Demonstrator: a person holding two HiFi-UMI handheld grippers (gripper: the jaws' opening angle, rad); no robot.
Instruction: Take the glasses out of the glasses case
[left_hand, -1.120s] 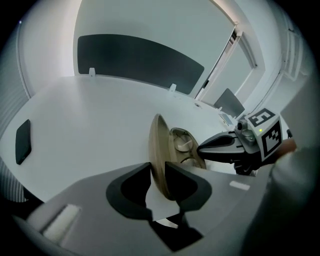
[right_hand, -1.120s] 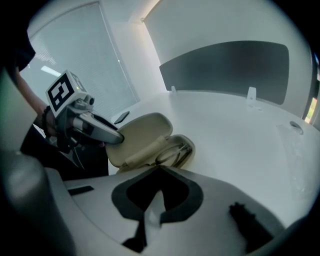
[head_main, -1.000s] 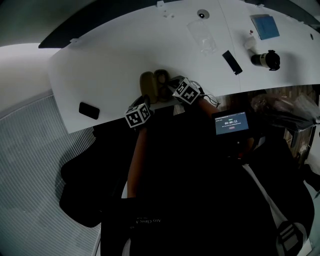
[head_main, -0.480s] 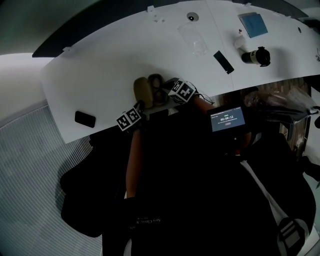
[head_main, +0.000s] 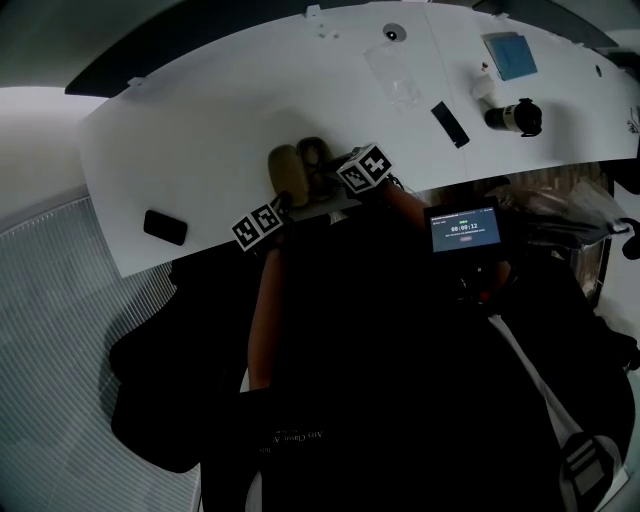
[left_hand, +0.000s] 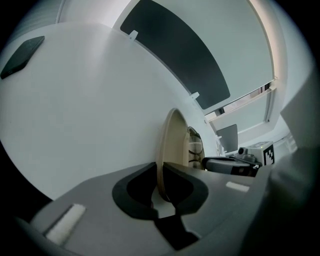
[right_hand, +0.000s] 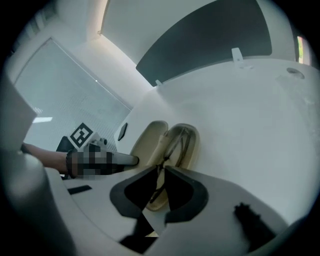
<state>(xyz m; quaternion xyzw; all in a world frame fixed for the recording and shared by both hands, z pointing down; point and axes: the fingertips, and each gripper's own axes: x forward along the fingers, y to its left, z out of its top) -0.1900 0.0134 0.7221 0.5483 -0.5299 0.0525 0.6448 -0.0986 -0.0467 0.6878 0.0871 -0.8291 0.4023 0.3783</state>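
A beige glasses case (head_main: 290, 172) lies open near the table's front edge. Its lid (left_hand: 170, 145) stands up on edge, and dark-framed glasses (right_hand: 179, 144) rest in the base (right_hand: 192, 152). My left gripper (left_hand: 161, 169) comes in from the left, its jaws closing on the lid's thin rim and pinching it. Its marker cube (head_main: 258, 225) shows in the head view. My right gripper (right_hand: 160, 170) reaches in from the right. Its jaws are opening to a narrow gap, and a thin part of the glasses' frame passes between them. The right marker cube (head_main: 365, 168) sits beside the case.
A black phone (head_main: 165, 227) lies at the table's left. Farther back are a clear cup (head_main: 393, 75), a black bar (head_main: 450, 122), a blue cloth (head_main: 508, 55) and a black-and-white bottle (head_main: 512, 115). A lit timer screen (head_main: 465, 230) hangs below the table edge (head_main: 130, 265).
Both marker cubes have turned as the grippers rolled in place at the case. The left cube has slid slightly left. The case stays open on the table.
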